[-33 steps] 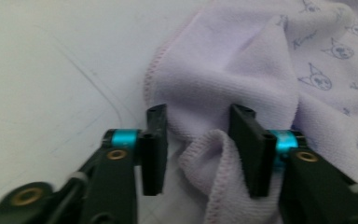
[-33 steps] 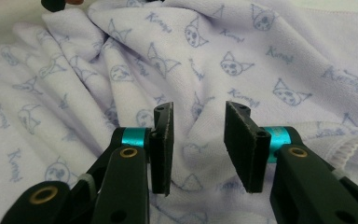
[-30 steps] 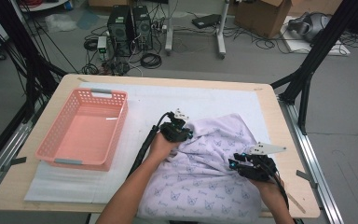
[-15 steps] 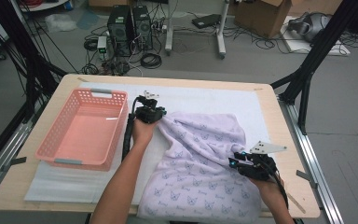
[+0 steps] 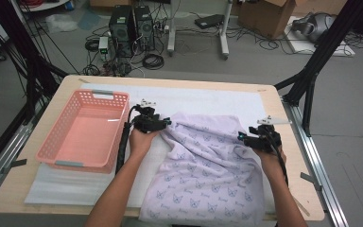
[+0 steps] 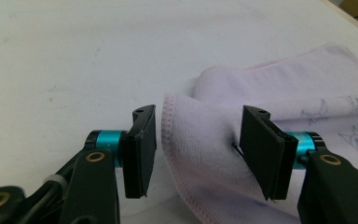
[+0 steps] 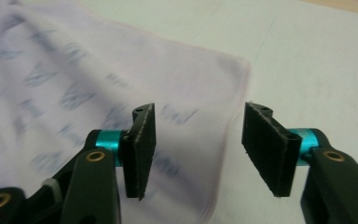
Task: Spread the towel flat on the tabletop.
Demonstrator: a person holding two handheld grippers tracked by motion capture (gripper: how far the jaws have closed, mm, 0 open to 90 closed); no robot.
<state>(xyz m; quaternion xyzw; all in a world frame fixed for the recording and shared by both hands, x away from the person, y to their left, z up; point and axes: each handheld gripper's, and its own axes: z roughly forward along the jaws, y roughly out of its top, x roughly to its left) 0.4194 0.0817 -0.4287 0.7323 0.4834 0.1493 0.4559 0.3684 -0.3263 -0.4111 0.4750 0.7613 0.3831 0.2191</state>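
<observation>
**Both claws parted at the top corners of the towel**

2 forearms are stretched forward from the near edge of the desk (image 5: 38, 189). The left claw (image 5: 166, 124) is held level at the towel's far left corner, and its jaws have just been opening: in the left gripper view (image 6: 198, 144) the folded hem lies between the pads, with a gap at the left pad. The right claw (image 5: 242, 137) is set at the far right corner, and its jaws have also just been opening; in the right gripper view (image 7: 198, 144) they are seen wide over the towel's edge, pressing nothing.

The lilac towel (image 5: 208, 175) is spread on the white sheet (image 5: 203, 99), its long axis running from the far edge toward the person, its near end hanging over the desk's edge.

The pink basket (image 5: 52, 151) is placed to the left with nothing seen inside it.
</observation>
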